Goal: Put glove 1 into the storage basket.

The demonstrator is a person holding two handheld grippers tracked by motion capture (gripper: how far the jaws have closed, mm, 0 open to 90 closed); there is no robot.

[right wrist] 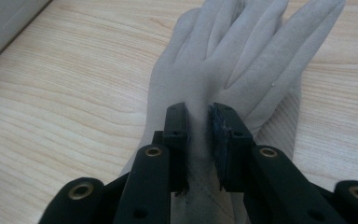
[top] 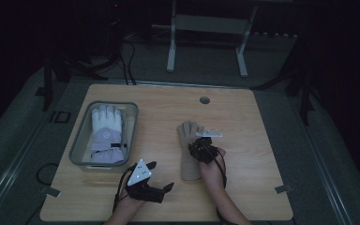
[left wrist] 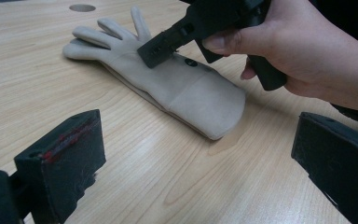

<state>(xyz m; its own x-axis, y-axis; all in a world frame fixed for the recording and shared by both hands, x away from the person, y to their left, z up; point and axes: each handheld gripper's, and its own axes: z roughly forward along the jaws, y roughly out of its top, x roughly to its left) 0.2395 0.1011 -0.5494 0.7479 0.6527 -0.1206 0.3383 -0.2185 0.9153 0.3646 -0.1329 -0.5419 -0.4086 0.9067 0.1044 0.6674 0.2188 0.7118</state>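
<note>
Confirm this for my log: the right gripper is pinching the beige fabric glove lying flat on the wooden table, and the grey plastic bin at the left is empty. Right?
Not quite. The right gripper does pinch the beige fabric glove on the wooden table, but the grey plastic bin is not empty: the high view shows a white padded winter glove lying in it.

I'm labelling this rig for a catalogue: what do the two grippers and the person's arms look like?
Both are black, two-jawed hand-held tools. The left gripper carries a grey three-cornered plate with pale dots; its blocky jaw pads show red scuffs. The right gripper has flat black linkage arms with brass-ringed holes. Black cables trail back along the bare forearms.
</note>
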